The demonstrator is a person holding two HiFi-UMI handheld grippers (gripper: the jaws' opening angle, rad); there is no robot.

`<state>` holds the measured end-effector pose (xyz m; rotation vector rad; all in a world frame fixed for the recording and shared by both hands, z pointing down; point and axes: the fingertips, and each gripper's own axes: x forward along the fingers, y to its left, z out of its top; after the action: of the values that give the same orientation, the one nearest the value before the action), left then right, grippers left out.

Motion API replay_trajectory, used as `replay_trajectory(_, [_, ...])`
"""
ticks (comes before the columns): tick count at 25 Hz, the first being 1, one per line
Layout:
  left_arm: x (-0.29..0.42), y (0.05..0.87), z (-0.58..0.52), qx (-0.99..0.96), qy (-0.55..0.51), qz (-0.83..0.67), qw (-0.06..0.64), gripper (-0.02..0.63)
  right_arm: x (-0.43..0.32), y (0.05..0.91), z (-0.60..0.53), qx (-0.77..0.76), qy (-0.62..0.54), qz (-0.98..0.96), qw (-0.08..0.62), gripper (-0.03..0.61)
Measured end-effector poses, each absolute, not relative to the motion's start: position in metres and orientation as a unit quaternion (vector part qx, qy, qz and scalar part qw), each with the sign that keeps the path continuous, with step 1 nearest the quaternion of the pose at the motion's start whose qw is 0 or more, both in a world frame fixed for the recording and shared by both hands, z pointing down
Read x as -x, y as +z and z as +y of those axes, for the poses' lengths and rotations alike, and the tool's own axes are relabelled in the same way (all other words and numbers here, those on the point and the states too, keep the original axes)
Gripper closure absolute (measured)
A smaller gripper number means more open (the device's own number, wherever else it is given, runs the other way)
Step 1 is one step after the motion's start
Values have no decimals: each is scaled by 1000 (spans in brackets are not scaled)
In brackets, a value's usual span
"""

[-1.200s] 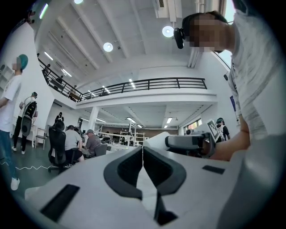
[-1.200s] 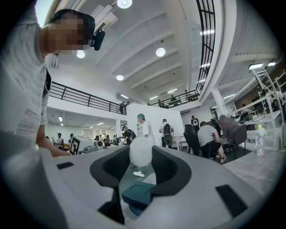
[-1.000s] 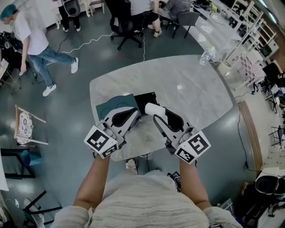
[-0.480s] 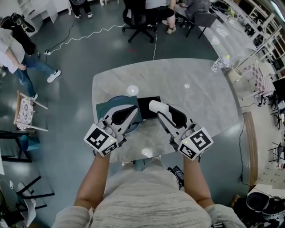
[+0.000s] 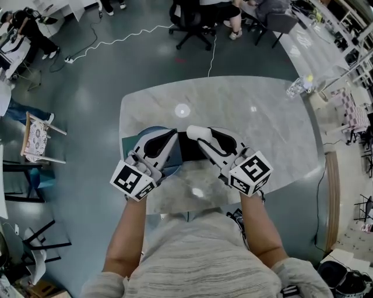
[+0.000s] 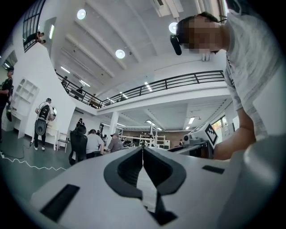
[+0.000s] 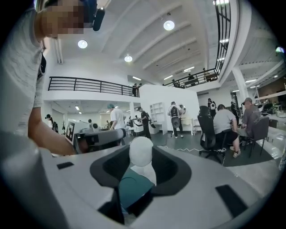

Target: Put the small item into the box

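In the head view a small white rounded item (image 5: pixel 194 132) sits between the jaws of my right gripper (image 5: pixel 197 134), which is shut on it. It hangs over the far edge of a black box (image 5: pixel 188 148) on the marble table (image 5: pixel 256 128). The right gripper view shows the same white item (image 7: pixel 141 152) pinched at the fingertips, with a teal surface (image 7: pixel 132 188) below. My left gripper (image 5: pixel 169 135) is shut and holds nothing, its jaws touching (image 6: pixel 143 150). It rests over a teal lid (image 5: pixel 129 145) left of the box.
A clear bottle (image 5: pixel 297 88) stands at the table's far right edge. A wooden chair (image 5: pixel 36 141) is on the floor at the left. Office chairs and seated people (image 5: pixel 198 17) are beyond the table, with a white cable (image 5: pixel 122 38) on the floor.
My right gripper has carried the white item leftward and farther, over the black box. The left gripper has hardly moved. A walking person at the left has left the view.
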<state>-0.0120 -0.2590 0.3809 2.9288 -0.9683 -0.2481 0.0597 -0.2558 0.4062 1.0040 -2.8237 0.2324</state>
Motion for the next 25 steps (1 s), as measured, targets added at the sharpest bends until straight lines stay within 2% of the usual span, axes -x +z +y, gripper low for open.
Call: replay_trajectory(25, [17,399,-288,-931,-78,-357,-6,592,-38,529,-292,-295,131,-923,210,411])
